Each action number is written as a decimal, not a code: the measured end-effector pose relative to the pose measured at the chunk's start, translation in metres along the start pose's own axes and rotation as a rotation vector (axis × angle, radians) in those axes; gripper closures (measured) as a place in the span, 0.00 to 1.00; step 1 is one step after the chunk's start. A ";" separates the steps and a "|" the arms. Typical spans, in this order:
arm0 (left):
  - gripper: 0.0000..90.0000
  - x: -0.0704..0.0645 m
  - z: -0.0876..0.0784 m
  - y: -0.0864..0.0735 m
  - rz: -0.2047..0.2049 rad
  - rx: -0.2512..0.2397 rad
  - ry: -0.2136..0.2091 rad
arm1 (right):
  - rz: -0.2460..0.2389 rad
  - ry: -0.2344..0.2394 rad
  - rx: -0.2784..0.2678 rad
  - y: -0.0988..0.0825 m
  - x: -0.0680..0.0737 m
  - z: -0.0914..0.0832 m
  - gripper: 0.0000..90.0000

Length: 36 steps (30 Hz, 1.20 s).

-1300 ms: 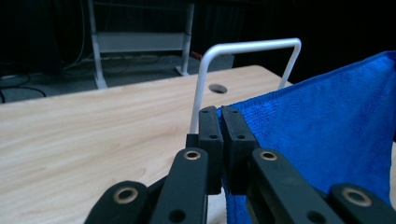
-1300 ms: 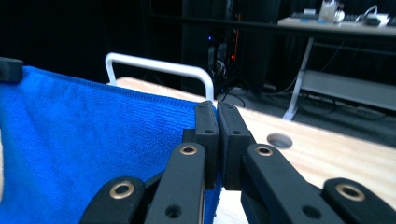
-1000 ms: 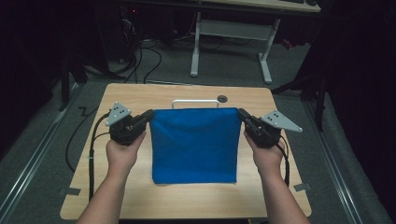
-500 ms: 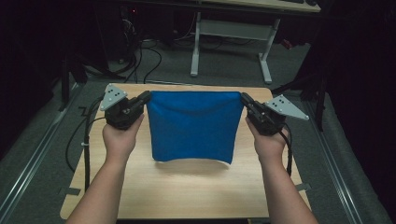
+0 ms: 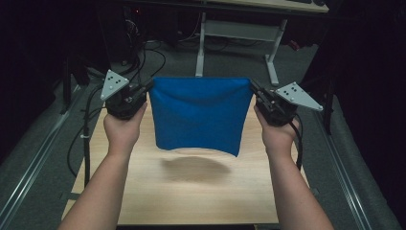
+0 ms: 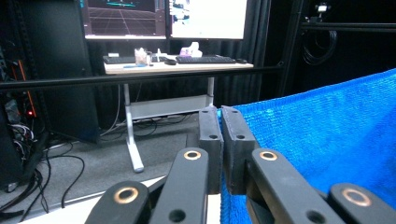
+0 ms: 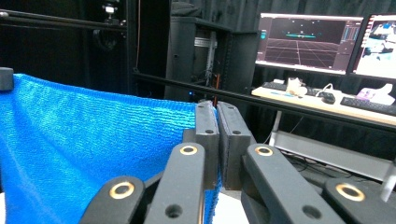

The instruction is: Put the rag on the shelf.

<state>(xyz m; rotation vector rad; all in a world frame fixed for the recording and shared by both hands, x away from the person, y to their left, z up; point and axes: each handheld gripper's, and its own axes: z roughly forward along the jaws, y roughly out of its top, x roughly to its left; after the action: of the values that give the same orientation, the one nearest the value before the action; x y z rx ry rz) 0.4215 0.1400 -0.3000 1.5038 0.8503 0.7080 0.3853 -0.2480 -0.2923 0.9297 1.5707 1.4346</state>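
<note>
A blue cloth hangs in the air above the wooden table, stretched between the two grippers. My left gripper is shut on the cloth's upper left corner; my right gripper is shut on its upper right corner. In the left gripper view the closed jaws of the left gripper pinch the cloth's edge, and the blue cloth spreads off to the right. The right gripper grips in the same way in the right gripper view, with the cloth spreading left. The cloth's lower edge hangs free above its shadow.
Beyond the table stands a white-legged desk on grey floor. Cables trail down the table's left side. Monitors and a keyboard sit on a farther desk. Dark racks stand around.
Both grippers have lifted the cloth from lying flat on the table to hanging in the air, moving up and away from the person.
</note>
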 end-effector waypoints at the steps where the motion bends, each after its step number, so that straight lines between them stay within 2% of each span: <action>1: 0.98 0.001 0.002 0.001 -0.001 -0.002 -0.003 | -0.001 -0.003 0.001 0.001 0.000 0.001 0.99; 3: 0.98 0.006 0.007 0.001 -0.022 -0.010 -0.020 | 0.002 -0.010 -0.001 0.002 -0.003 0.004 0.99; 7: 0.98 0.012 0.016 0.002 -0.013 0.004 -0.005 | 0.022 -0.012 0.007 0.001 -0.008 0.012 0.99; 12: 0.98 0.016 0.028 0.004 0.011 0.003 0.038 | 0.026 -0.035 0.013 0.002 -0.015 0.027 0.99; 15: 0.98 0.017 0.036 0.007 0.007 0.009 0.039 | 0.037 -0.036 0.026 0.002 -0.018 0.036 0.99; 20: 0.98 0.022 0.055 0.011 0.043 0.034 0.085 | 0.010 -0.071 0.032 0.002 -0.020 0.052 0.99; 22: 0.98 0.025 0.061 0.011 0.044 0.032 0.088 | 0.009 -0.086 0.046 0.002 -0.026 0.060 0.99; 24: 0.98 0.028 0.068 0.009 0.050 0.022 0.092 | 0.016 -0.090 0.043 0.001 -0.032 0.066 0.99; 31: 0.98 0.036 0.096 0.002 0.108 0.072 0.114 | -0.003 -0.117 0.074 -0.002 -0.045 0.091 0.99; 33: 0.98 0.040 0.102 -0.001 0.098 0.073 0.112 | -0.014 -0.120 0.084 -0.003 -0.048 0.098 0.99; 36: 0.97 0.045 0.112 -0.011 0.079 0.110 0.113 | -0.032 -0.131 0.113 -0.010 -0.049 0.108 0.99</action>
<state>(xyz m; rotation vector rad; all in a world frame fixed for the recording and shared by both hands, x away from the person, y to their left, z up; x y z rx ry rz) 0.5379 0.1169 -0.3242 1.6145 0.9315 0.8221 0.5040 -0.2491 -0.3031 1.0383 1.5749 1.2473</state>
